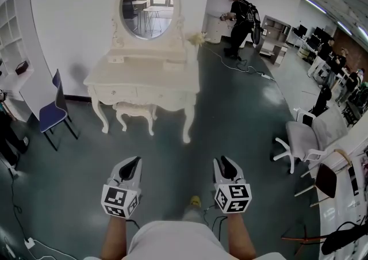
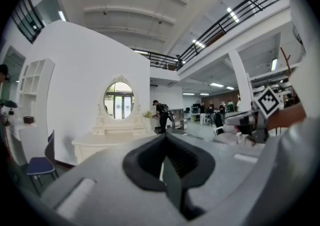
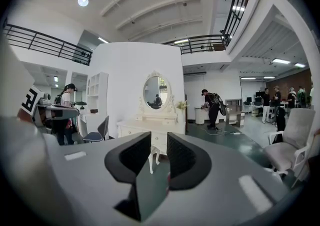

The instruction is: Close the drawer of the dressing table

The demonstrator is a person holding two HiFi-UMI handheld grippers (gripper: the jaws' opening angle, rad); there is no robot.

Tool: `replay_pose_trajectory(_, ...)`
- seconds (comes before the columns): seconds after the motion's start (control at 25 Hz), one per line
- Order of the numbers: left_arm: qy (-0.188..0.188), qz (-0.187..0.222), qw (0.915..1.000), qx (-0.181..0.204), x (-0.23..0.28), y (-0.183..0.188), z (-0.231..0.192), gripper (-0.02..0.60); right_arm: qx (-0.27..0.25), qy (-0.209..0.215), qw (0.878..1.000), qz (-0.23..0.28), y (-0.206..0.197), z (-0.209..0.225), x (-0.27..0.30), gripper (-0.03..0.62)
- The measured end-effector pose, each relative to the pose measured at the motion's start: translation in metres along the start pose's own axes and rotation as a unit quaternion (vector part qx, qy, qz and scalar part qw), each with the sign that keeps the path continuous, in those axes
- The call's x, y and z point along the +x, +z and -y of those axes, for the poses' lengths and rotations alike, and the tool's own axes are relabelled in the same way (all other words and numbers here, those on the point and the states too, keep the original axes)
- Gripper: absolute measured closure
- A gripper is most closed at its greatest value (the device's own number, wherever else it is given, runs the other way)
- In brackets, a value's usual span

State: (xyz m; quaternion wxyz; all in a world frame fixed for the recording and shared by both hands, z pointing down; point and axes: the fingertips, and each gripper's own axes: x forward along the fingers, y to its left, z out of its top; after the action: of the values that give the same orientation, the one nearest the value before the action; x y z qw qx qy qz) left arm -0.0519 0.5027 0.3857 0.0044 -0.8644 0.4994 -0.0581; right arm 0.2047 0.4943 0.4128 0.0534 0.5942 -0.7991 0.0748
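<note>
The cream dressing table with an oval mirror stands against the far white wall, well ahead of both grippers. Its front drawers are too far off to tell whether one stands out. My left gripper hovers low at the left, and its jaws meet at the tips with nothing between them. My right gripper hovers beside it, jaws parted and empty. The table shows small beyond each gripper's jaws.
A matching stool sits under the table. A blue chair and white shelves stand at the left. White office chairs stand at the right. A person works at the back right, with cables on the dark floor.
</note>
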Motion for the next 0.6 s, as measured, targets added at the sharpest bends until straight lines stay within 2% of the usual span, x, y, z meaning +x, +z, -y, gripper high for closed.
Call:
replay_pose_trajectory(0.32,-0.005,-0.007,1.0000,-0.001,0.009,-0.009,-0.006,0.583,0.001,0.005,1.000,-0.008,-0.006,-0.005,0.014,0.511)
replay_pose_trajectory(0.6,0.005,-0.020,0.9997,-0.009,0.025,-0.019,-0.030,0.583,0.006,0.017,1.000,-0.020,-0.011,-0.007,0.048,0.511)
